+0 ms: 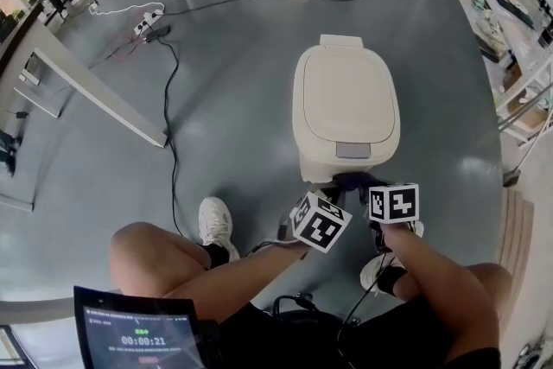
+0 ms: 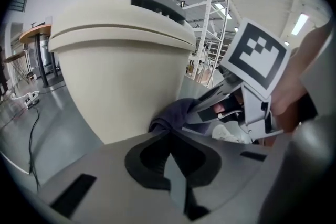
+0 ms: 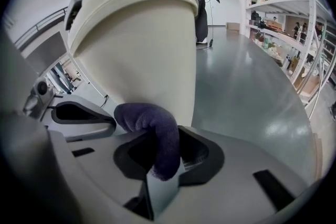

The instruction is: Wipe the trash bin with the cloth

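the only writing you can read is the timer 00:00:21 on the tablet (image 1: pixel 143 333) at the lower left. the cream trash bin (image 1: pixel 346 112) stands mid-frame with its lid shut and open grey floor (image 1: pixel 233 99) around it. a black cable (image 1: pixel 168 125) runs to its left and shelving (image 1: pixel 510 4) crowds the right edge. your right gripper (image 3: pixel 157 165) has its jaws pinching the dark purple cloth (image 3: pixel 152 128) at the bin's lower front. your left gripper (image 2: pixel 168 136) has its jaws pressed together on the cloth's other end. in the head view, the marker cubes (image 1: pixel 320 222) hide both tips.
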`<state>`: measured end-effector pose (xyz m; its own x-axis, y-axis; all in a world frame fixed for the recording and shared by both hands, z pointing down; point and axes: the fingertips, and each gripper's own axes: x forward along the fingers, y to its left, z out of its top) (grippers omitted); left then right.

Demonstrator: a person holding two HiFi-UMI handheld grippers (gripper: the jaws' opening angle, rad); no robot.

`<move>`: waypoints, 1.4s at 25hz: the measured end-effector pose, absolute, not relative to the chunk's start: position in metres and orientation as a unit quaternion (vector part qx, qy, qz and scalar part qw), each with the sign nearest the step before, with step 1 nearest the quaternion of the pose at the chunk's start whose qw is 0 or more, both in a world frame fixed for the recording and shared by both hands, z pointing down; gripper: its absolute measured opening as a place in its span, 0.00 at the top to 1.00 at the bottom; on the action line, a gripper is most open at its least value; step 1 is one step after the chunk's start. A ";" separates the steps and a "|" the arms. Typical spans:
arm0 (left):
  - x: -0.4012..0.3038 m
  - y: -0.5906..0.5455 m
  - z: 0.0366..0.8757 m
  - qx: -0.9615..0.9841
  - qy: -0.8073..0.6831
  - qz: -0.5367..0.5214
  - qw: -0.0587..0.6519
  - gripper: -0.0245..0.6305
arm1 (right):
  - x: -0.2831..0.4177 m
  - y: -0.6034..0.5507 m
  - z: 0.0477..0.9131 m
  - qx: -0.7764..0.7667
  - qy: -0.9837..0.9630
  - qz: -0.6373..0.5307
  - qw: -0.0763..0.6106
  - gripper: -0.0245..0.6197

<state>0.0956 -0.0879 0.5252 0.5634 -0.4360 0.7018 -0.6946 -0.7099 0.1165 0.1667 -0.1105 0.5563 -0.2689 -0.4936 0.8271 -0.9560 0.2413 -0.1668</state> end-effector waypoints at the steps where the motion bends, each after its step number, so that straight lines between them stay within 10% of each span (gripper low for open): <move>1: 0.098 -0.088 0.525 0.863 -0.325 0.335 0.192 0.97 | 0.171 -0.111 0.556 0.509 -0.712 0.351 0.333 0.82; 24: 0.092 -0.081 0.562 0.857 -0.302 0.370 0.191 0.97 | 0.224 -0.114 0.579 0.526 -0.689 0.325 0.377 0.82; 35: 0.002 -0.085 0.582 0.809 -0.377 0.357 0.274 0.97 | 0.109 -0.074 0.630 0.389 -0.732 0.262 0.494 0.82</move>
<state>0.0024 -0.0854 0.5817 0.4600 -0.4157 0.7846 -0.8064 -0.5654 0.1732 0.1095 -0.0743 0.6302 -0.2091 -0.3100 0.9275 -0.8285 0.5600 0.0004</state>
